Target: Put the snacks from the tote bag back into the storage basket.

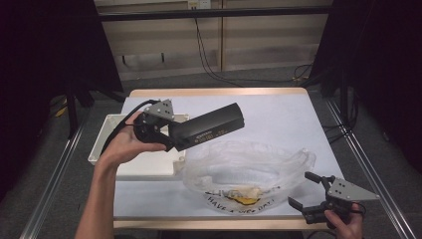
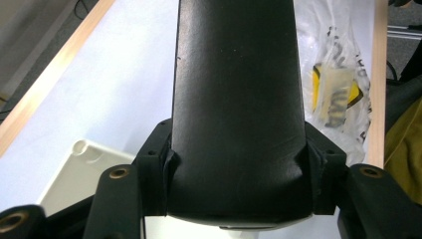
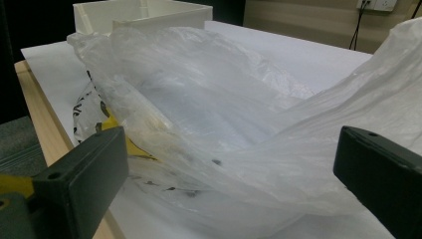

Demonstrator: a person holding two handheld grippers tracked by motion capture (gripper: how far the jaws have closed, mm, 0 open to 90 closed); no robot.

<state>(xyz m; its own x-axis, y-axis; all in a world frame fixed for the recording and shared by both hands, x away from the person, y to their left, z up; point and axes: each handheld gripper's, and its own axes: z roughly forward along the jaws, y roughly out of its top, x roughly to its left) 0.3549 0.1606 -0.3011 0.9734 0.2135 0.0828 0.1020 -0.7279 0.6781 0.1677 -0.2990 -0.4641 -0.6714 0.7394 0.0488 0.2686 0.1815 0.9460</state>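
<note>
Left hand-held gripper [image 1: 171,133] raised, jaws clamped, right hand-held gripper [image 1: 304,191] low, jaws spread wide

You see a white tray [image 1: 130,167] on the table's [image 1: 278,117] left half. Behind the table, black cables [image 1: 209,64] run down the wall [image 1: 268,45] onto the floor.

Three cameras, one table [image 1: 278,114]

High view looks forward and down from six o'clock; both gripper views sit close, sharing the plastic bag [image 1: 249,169] at five o'clock with it.
</note>
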